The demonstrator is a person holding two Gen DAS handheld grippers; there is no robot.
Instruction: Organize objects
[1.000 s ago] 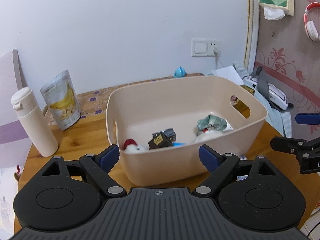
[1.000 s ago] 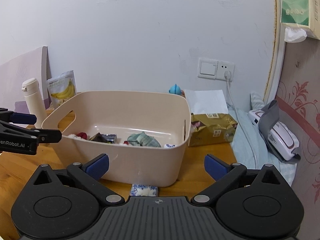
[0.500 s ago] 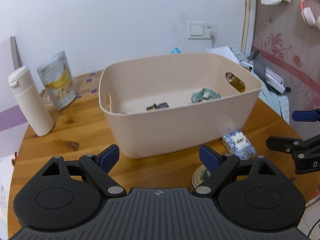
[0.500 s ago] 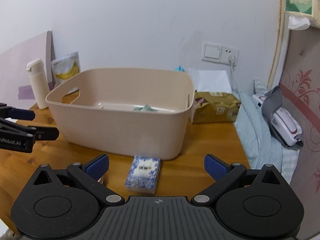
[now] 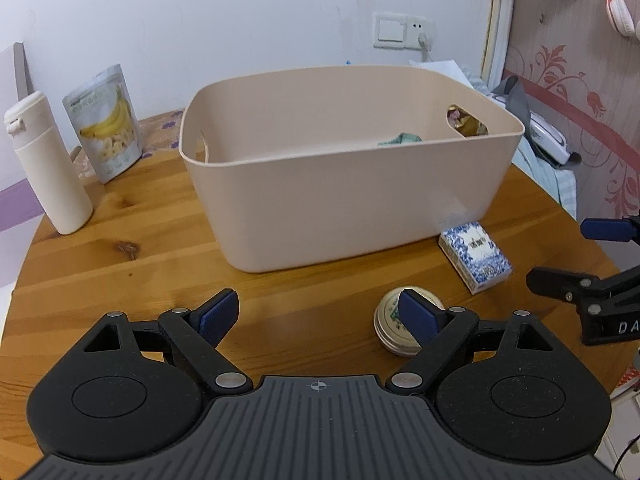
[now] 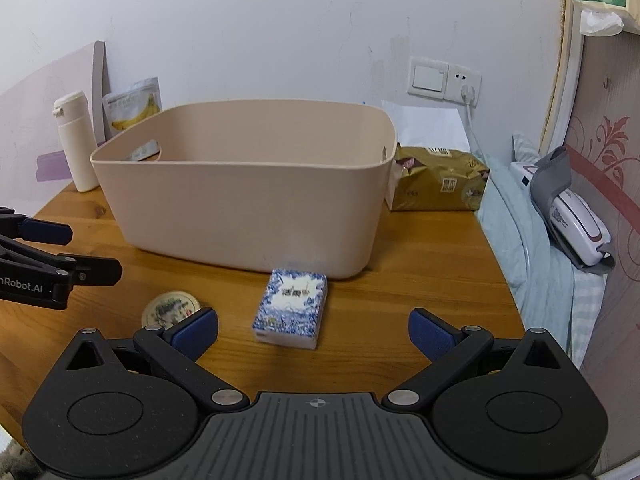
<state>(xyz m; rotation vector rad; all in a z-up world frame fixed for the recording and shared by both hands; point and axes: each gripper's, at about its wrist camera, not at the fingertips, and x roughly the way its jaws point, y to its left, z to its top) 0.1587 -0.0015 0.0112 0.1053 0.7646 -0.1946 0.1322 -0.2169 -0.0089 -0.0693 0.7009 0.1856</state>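
Note:
A beige plastic bin [image 5: 352,200] [image 6: 248,208] stands on the round wooden table [image 5: 120,272]; a green cloth [image 5: 400,139] shows inside it. In front of it lie a blue-and-white patterned box [image 5: 475,256] [image 6: 291,309] and a round metal tin [image 5: 394,330] [image 6: 170,307]. My left gripper [image 5: 318,314] is open and empty, low over the table, its right finger just over the tin. My right gripper [image 6: 314,330] is open and empty, with the patterned box just ahead between its fingers.
A white bottle [image 5: 46,164] and a banana-chip pouch [image 5: 106,124] stand at the back left. A gold packet [image 6: 438,180] lies right of the bin. A bed with a white-and-grey device [image 6: 572,208] borders the table's right edge.
Both grippers have pulled back and down from over the bin toward the table's near edge. The patterned box and the tin have come into view. Both stay open.

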